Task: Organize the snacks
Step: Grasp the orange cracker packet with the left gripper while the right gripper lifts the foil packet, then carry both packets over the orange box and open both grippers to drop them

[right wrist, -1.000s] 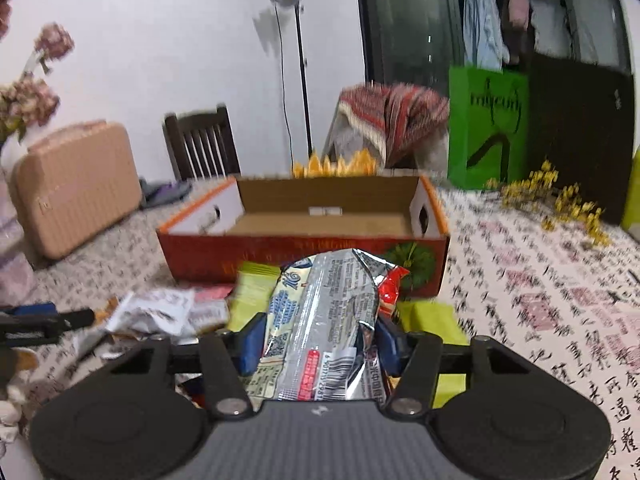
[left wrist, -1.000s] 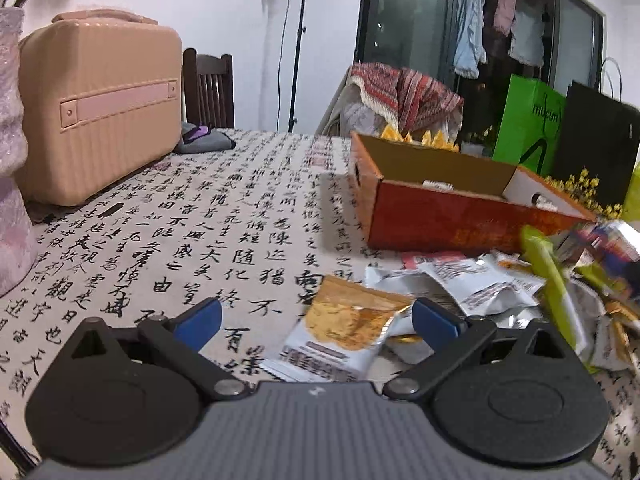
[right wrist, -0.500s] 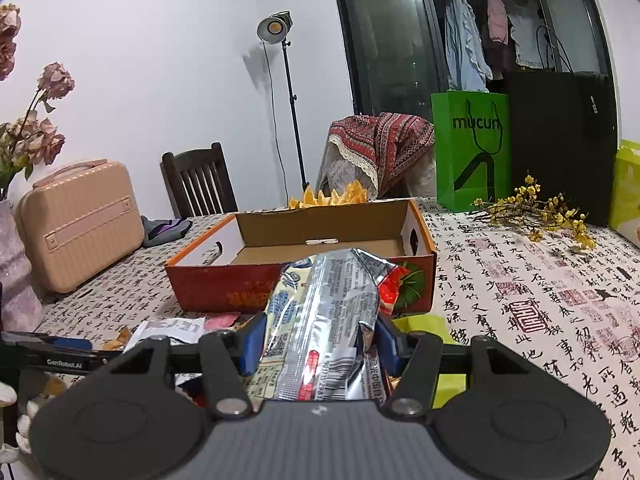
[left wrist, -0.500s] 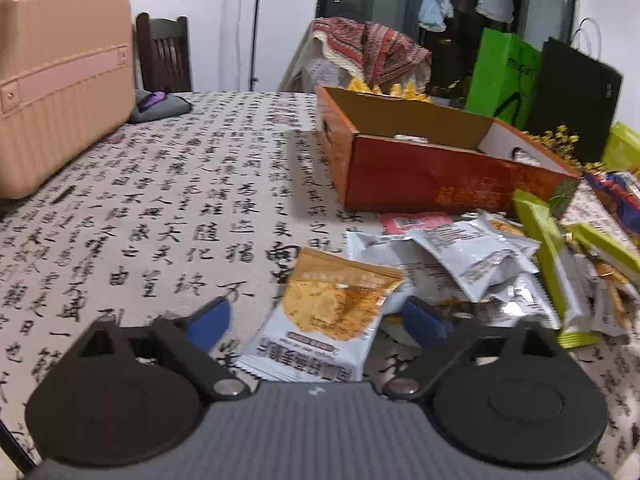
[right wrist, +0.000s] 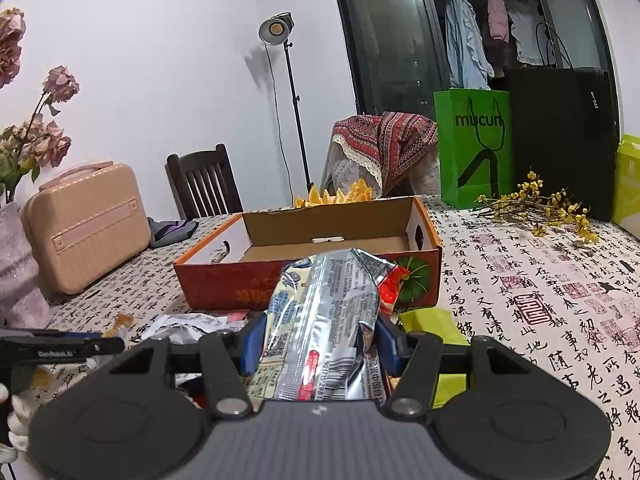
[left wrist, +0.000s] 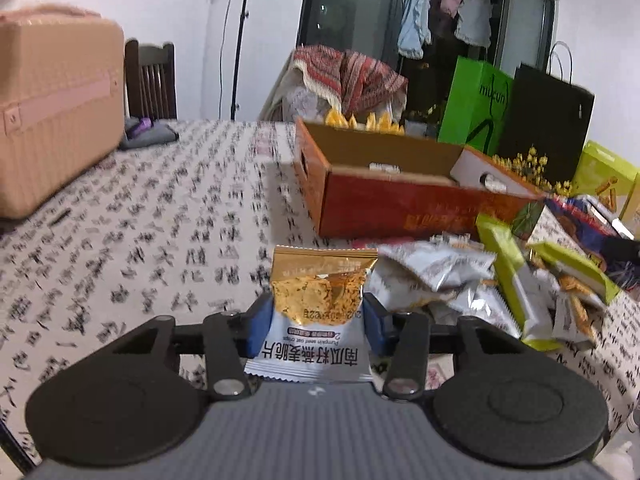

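Observation:
My left gripper is shut on a gold and white pumpkin-seed crisp packet and holds it above the table. An open orange cardboard box stands ahead to the right, and a pile of loose snack packets lies in front of it. My right gripper is shut on a silver foil snack bag, held up in front of the same box. The box's inside looks bare. The left gripper's side shows at the right wrist view's left edge.
A pink suitcase stands at the table's left, with a vase of dried flowers near it. A green bag, a black bag and yellow flower sprigs sit at the back right. A chair stands behind.
My left gripper closed on the gold and white packet and lifted it off the table. My right gripper rose with the foil bag, closer to the box.

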Motion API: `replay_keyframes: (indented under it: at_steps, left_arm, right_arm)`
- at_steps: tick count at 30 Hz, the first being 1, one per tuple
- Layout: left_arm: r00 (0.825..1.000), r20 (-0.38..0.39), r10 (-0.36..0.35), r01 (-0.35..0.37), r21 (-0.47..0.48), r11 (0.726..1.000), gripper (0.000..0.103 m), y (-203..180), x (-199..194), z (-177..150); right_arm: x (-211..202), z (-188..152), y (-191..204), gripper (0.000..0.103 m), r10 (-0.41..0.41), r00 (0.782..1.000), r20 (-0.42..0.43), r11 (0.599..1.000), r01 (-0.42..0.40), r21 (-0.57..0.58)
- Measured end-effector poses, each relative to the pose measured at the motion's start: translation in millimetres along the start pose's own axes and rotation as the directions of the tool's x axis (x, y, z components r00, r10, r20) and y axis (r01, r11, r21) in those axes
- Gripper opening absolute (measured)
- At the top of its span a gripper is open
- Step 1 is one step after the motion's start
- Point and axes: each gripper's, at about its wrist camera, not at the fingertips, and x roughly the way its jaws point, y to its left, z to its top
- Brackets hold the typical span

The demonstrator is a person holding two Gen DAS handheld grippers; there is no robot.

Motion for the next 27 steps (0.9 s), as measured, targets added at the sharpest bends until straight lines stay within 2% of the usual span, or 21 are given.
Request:
replay_keyframes:
  at_steps: [7, 14, 21, 27]
  left_arm:
    - [0.997, 0.08, 0.006, -0.006, -0.007, 1.0, 0.048, -8, -12, 24]
    - [0.99, 0.143, -0.014, 0.017, -0.015, 1.0, 0.048, -28, -6, 56]
    - [0.982, 0.185, -0.031, 0.034, -0.013, 0.999, 0.048, -57, 18, 92]
    - [0.985, 0.171, -0.024, 0.029, -0.023, 0.999, 0.048, -76, 57, 120]
  right_arm:
    - [0, 8, -3, 0.056, -0.001, 0.999, 0.04, 1.0, 0.002, -0.005]
    - [17, 32, -8, 0.056, -0.007, 0.996, 0.087, 1.0, 0.009, -0.022]
    - [56, 66, -14, 0.056, -0.019, 0.995, 0.102, 1.0, 0.021, -0.019]
    - [98, 89, -14, 0.056, -0.021, 0.996, 0.083, 1.0, 0.023, -0.022]
